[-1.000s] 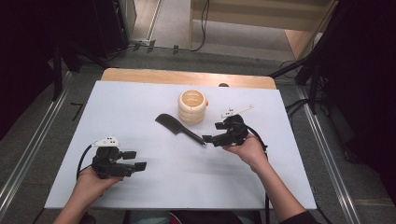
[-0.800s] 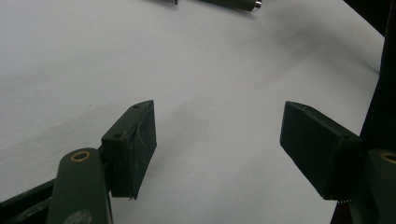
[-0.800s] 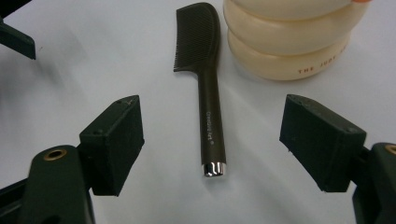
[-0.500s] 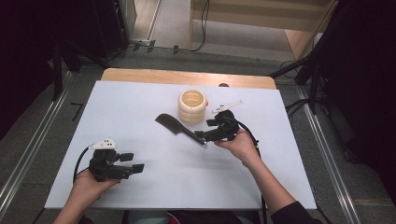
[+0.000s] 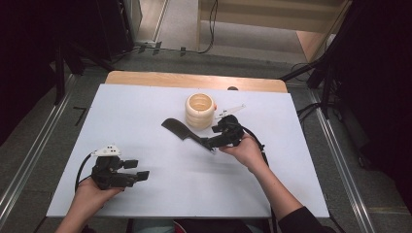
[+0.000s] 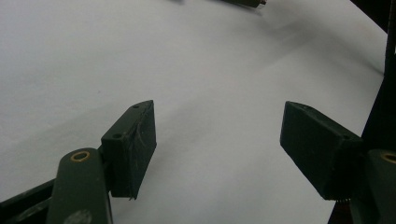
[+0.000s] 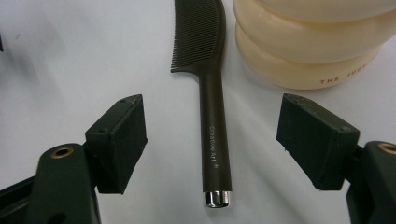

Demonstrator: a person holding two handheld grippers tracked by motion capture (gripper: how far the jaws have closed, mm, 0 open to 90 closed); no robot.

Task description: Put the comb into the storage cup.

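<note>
A black comb (image 5: 184, 133) lies flat on the white table (image 5: 145, 111), its handle pointing at my right gripper (image 5: 210, 142). In the right gripper view the comb's handle (image 7: 214, 140) with its silver end cap lies between the two pads, which stand apart from it on both sides. The jaws have just been closing a little but stay wide. A cream ribbed cup (image 5: 199, 110) stands upright just beyond the comb, and it appears as the cream ribbed cup (image 7: 313, 42) at the upper right. My left gripper (image 5: 138, 175) rests open near the front left, nothing between its pads (image 6: 133, 144).
The table's wooden far edge (image 5: 194, 80) borders a floor with cables. Dark stands flank the table on both sides. Bare white surface lies between the two grippers and ahead of the left one.
My right gripper has slid left toward the comb, so the handle end now lies between its jaws. The left hand has stayed where it was.
</note>
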